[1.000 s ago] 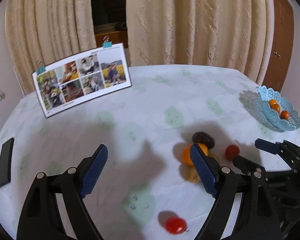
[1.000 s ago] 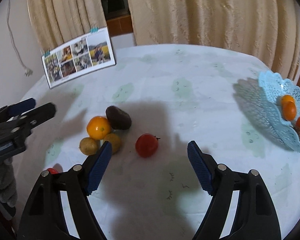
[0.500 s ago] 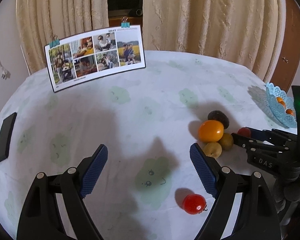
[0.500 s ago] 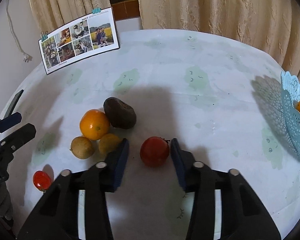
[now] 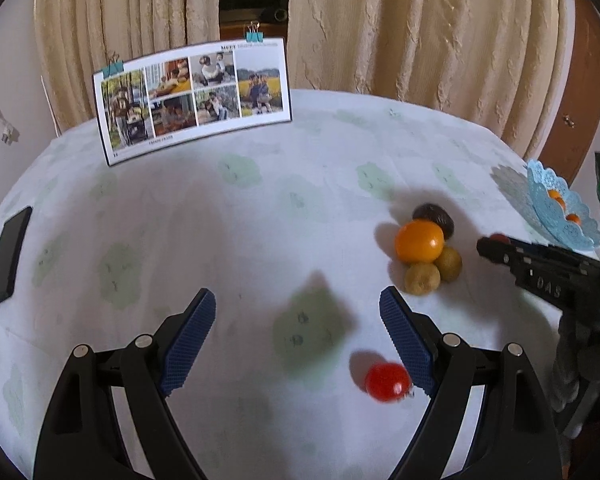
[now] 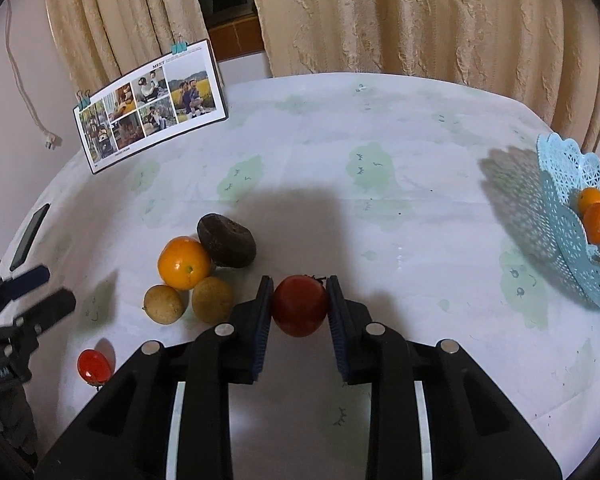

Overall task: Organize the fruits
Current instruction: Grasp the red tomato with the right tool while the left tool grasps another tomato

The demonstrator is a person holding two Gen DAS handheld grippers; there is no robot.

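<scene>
The round counter (image 6: 420,184), under a pale cloth with green patches, carries everything, with a photo card (image 6: 150,106) propped upright at its far edge by clips and a dark phone (image 5: 8,258) lying flat near the left rim. At the right edge sits the blue lattice basket (image 6: 560,240), already holding a few small orange fruits, so it reads as the place the loose fruit is meant to go. The right gripper (image 6: 300,306) has just been closing, and its blue pads now press both sides of the red tomato (image 6: 300,304), which sits on the cloth, probably ready to be carried to the basket. The left gripper (image 5: 298,336) hangs with its jaws wide and nothing between them, angled down towards the small cherry tomato (image 5: 387,381) just beside its right finger, likely its own target. Close to the left of the held tomato lies a tight cluster: an orange (image 6: 184,262), a dark brown fruit (image 6: 227,246) touching it behind, and two small yellow-brown fruits (image 6: 188,302) in front, all waiting to be sorted.
</scene>
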